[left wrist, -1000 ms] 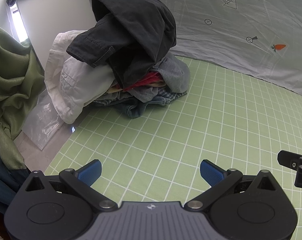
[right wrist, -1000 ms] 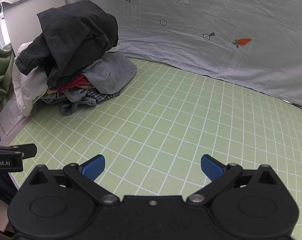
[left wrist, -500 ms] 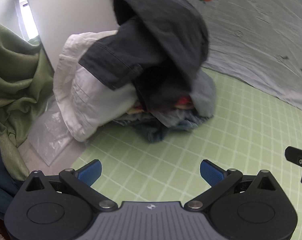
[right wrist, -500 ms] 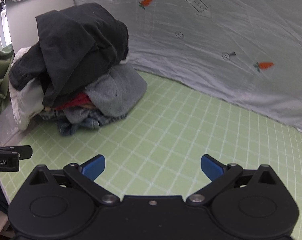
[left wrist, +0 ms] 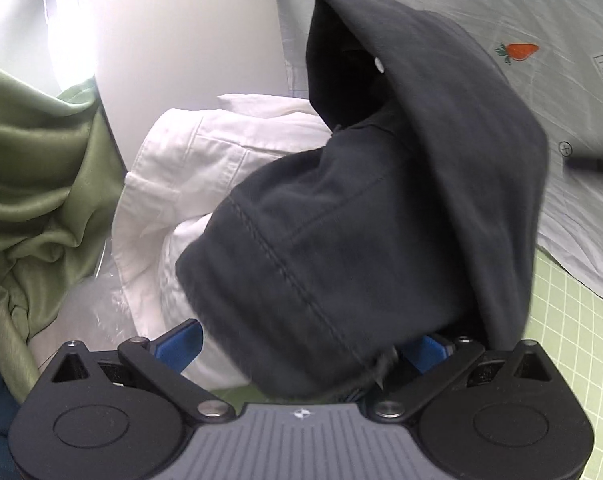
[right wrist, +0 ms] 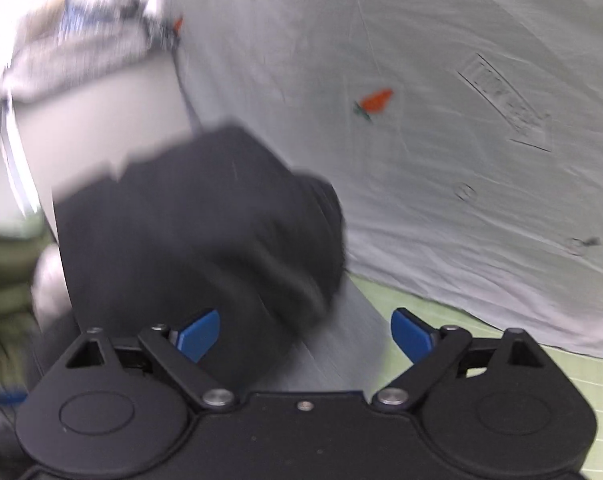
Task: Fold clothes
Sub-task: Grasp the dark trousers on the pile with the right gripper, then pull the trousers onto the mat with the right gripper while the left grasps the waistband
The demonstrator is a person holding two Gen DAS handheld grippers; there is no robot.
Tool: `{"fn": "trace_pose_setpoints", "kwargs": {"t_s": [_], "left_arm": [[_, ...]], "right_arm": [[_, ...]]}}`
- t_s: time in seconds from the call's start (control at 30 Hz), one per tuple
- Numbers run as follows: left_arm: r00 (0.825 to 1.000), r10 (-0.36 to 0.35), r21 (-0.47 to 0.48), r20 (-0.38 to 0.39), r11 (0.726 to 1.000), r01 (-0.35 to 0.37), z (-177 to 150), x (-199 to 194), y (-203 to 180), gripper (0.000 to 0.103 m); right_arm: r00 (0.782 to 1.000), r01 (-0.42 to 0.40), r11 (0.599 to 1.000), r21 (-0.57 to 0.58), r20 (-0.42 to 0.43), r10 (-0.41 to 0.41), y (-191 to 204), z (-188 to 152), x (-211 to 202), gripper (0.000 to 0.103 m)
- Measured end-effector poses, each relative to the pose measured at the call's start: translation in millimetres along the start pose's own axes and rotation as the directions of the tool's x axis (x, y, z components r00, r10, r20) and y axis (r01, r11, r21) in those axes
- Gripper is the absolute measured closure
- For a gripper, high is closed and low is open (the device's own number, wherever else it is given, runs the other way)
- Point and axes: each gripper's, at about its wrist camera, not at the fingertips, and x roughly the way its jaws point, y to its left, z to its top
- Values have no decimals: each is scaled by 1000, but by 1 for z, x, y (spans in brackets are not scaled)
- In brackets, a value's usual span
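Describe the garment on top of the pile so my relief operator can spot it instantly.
Find the heap of clothes at the far left of the green grid mat, against the pale wall. The top piece is a dark charcoal garment draped over a white garment; it alone is dark, with a stitched double seam.

Matt black cloth garment (left wrist: 381,220), seemingly stitched denim, beside smoother white cotton (left wrist: 205,168).

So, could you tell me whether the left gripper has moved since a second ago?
Yes. The left gripper has advanced toward the clothes pile; the black garment now lies between its open jaws.
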Motion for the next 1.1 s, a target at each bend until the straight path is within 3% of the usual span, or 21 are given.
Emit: {"fn": "trace_pose_setpoints", "kwargs": {"t_s": [0.13, 0.23, 0.33, 0.4, 0.43, 0.5, 0.53, 0.57, 0.6, 0.67, 0.73, 0.8, 0.87, 0.97, 1.0, 1.03, 1.1], "left_arm": [[1000, -12, -23, -29, 1000, 12, 4, 13, 1, 0], [999, -18, -41, -48, 999, 17, 6, 21, 1, 0], [998, -24, -48, -56, 999, 21, 6, 24, 1, 0], [998, -28, -52, -61, 998, 25, 5, 26, 1, 0], [998, -30, -55, -63, 998, 26, 5, 27, 1, 0], [997, -32, -59, -67, 998, 28, 4, 29, 0, 0], [997, -29, -59, -67, 998, 25, 3, 28, 0, 0], [997, -29, -58, -68, 998, 25, 2, 26, -2, 0], [997, -32, -54, -70, 998, 28, 0, 24, -3, 0], [997, -43, -42, -71, 998, 40, -5, 18, -8, 0], [995, -64, -22, -73, 998, 63, -15, 9, -13, 0], [991, -105, 2, -86, 994, 106, -31, 0, -19, 0], [982, -155, 30, -109, 987, 159, -49, -9, -26, 0], [960, -215, 80, -177, 969, 232, -87, -22, -43, 0], [952, -228, 95, -203, 963, 251, -100, -25, -50, 0], [943, -242, 107, -230, 957, 271, -114, -29, -57, 0], [918, -275, 96, -286, 945, 313, -137, -34, -66, 0]], "right_arm": [[996, -87, 995, 41, 22, 86, 17, 29, 23, 9], [996, -88, 996, 35, -21, 88, 24, 32, 55, 9], [986, -124, 973, 195, -85, 143, 7, 26, 87, 8], [971, -183, 930, 320, -88, 222, -8, 20, 102, 8], [969, -199, 924, 326, -77, 236, -11, 17, 103, 10], [970, -220, 934, 283, -37, 240, -12, 14, 94, 43], [973, -215, 941, 262, -22, 228, -12, 12, 86, 54], [975, -213, 945, 249, -7, 221, -15, 10, 79, 78], [976, -212, 946, 244, 8, 217, -19, 8, 72, 88], [981, -193, 949, 251, 31, 191, -31, 3, 57, 97], [990, -141, 954, 264, 51, 132, -49, -9, 32, 99], [997, -63, 955, 290, 58, 48, -74, -28, 1, 100], [996, 80, 939, 334, 20, -92, -107, -60, -36, 100], [947, 313, 865, 393, -67, -313, -160, -113, -94, 100], [907, 418, 828, 373, -127, -401, -177, -133, -111, 100], [850, 527, 785, 327, -207, -484, -193, -156, -124, 100], [746, 660, 705, 258, -336, -575, -218, -193, -148, 96]]}}
